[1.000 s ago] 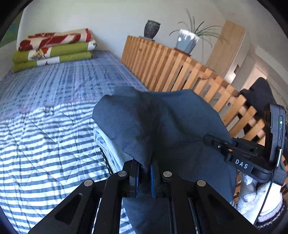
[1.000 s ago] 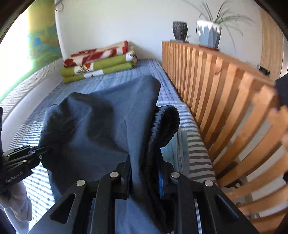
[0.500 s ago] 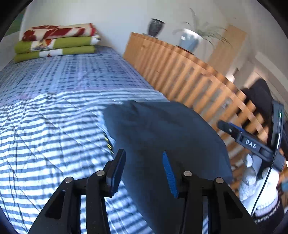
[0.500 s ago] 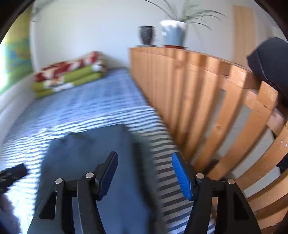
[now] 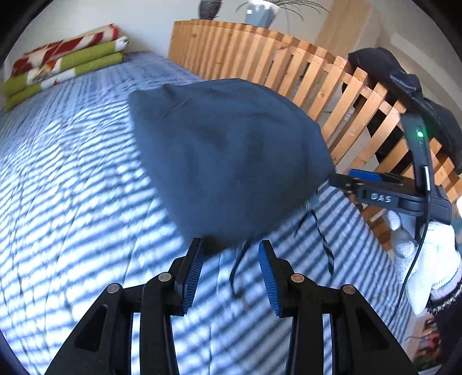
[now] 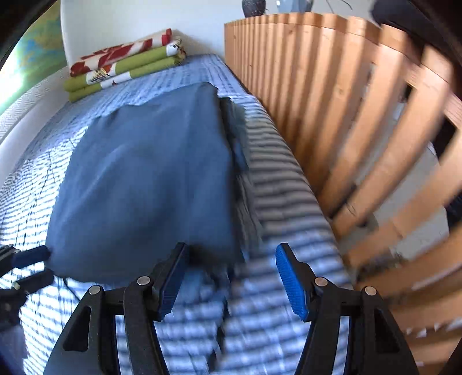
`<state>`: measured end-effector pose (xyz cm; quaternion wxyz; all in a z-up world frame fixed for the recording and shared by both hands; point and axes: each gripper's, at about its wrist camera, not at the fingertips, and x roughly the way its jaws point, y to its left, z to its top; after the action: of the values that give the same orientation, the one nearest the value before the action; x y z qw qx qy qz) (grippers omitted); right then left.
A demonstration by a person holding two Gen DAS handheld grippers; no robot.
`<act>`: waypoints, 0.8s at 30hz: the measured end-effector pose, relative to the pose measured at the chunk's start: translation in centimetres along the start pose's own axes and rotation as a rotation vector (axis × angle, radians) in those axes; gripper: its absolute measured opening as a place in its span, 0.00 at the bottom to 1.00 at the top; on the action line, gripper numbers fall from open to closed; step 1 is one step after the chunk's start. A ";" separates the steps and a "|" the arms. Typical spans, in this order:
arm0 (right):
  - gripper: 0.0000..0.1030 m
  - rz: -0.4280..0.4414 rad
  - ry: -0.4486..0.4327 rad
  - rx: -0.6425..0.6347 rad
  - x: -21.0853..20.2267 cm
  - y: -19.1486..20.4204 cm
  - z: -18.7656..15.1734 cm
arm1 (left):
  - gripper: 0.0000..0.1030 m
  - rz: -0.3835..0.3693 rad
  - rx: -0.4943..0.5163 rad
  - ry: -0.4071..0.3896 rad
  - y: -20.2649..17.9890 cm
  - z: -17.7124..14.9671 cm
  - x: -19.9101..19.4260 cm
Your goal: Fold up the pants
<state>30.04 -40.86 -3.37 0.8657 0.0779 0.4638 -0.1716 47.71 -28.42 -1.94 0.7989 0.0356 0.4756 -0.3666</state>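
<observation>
Two grippers hang over the bed, each with its jaws apart and nothing between the pads. From the left gripper the folded dark blue pants lie flat on the striped bedspread, their near edge just beyond the fingertips, with thin dark drawstrings trailing toward the camera. Only this view shows the right gripper from the side, its tips near the pants' right corner, held by a white-gloved hand, and a second dark garment draped over the wooden slatted rail. From the right gripper the pants appear as a broad rectangle near the bedspread's right edge, beside the rail; the left gripper's tips show at the far left, close to the pants' near left corner. A stack of folded red, white and green blankets sits at the far end of the bed against the white wall. Potted plants stand behind the rail. Both grippers tilt steeply down toward the bed.
</observation>
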 end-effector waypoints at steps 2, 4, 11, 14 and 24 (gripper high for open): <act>0.57 0.030 0.002 0.042 -1.8 0.0 -1.3 | 0.40 0.020 -0.024 0.004 0.4 -1.3 -1.7; 0.57 0.051 -0.014 0.051 -4.0 0.7 -2.7 | 0.40 0.046 -0.040 -0.002 0.7 -2.7 -4.1; 0.57 0.139 -0.067 0.061 -13.3 7.0 -9.0 | 0.42 0.173 -0.001 -0.059 -1.5 -7.7 -14.3; 0.57 0.174 -0.100 0.057 -18.2 9.4 -12.4 | 0.42 0.191 0.010 -0.121 -3.1 -10.2 -19.9; 0.57 0.215 -0.226 0.010 -32.2 13.5 -21.5 | 0.45 0.252 0.028 -0.226 -8.1 -18.8 -33.2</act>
<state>1.90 -14.81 11.07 0.9254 0.1118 0.3513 -0.0880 19.65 -8.34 16.26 0.8864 0.0647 0.3691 -0.2717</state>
